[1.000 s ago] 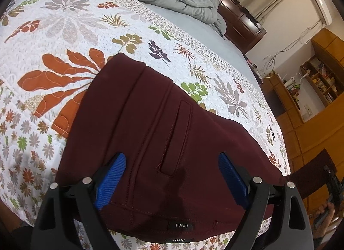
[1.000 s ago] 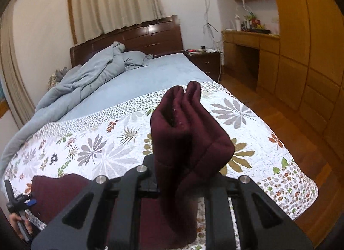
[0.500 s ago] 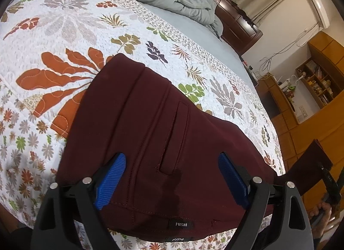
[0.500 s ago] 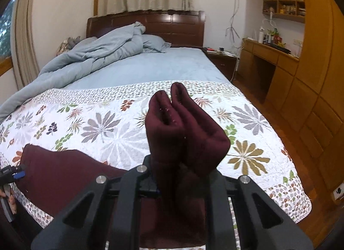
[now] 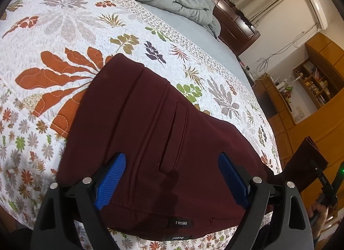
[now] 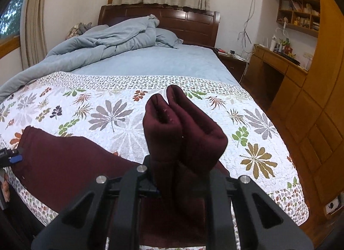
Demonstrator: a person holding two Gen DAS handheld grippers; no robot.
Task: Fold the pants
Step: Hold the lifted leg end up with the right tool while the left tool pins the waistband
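Dark maroon pants [image 5: 154, 134] lie on the flowered quilt, waistband with a FUSHI label at the near edge. My left gripper [image 5: 172, 181] is open, its blue pads [image 5: 111, 180] spread just above the waistband area, touching nothing I can confirm. My right gripper [image 6: 178, 177] is shut on the pants' leg ends [image 6: 182, 129], which stick up bunched between the fingers, lifted above the bed. The rest of the pants [image 6: 64, 164] stretch to the left toward the left gripper [image 6: 13, 158].
The bed's quilt [image 6: 129, 108] has a blue sheet and a rumpled grey-blue duvet [image 6: 103, 41] toward the wooden headboard. A wooden desk and cabinets [image 6: 301, 82] stand along the right side, with wood floor between.
My right gripper has carried the held leg ends leftward and a bit forward over the bed. My left gripper has hardly moved.
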